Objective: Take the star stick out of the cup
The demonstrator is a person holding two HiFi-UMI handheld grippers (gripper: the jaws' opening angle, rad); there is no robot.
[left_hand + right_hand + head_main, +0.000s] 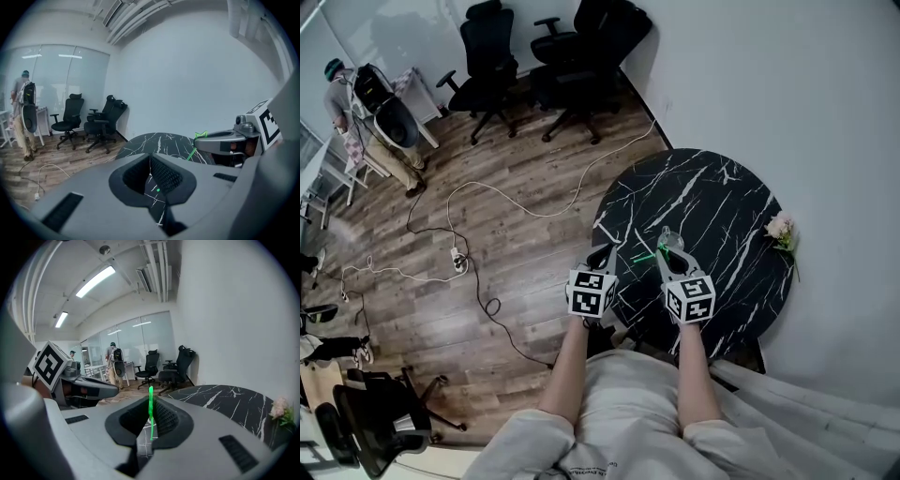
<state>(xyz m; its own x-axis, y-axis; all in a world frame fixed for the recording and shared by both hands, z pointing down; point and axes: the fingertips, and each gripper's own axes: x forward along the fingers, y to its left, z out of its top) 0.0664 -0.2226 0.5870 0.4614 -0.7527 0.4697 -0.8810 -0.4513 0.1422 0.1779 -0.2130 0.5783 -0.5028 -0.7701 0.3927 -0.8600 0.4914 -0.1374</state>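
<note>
A thin green star stick (151,408) stands upright between the pads of my right gripper (150,420), which is shut on it. In the head view the stick (643,255) pokes out to the left of that gripper (668,255) over the black marble table (712,206). From the left gripper view its star tip (201,135) shows beside the right gripper (229,143), lifted above the table. A small clear shape, perhaps the cup (667,236), sits just past the right gripper's tips; I cannot tell for sure. My left gripper (602,255) hovers at the table's left edge, jaws together (151,176), holding nothing.
A pink flower sprig (781,230) lies at the table's right rim by the white wall. Black office chairs (487,66) stand at the back, a cable with a power strip (459,261) trails over the wooden floor, and a person (356,112) stands far left.
</note>
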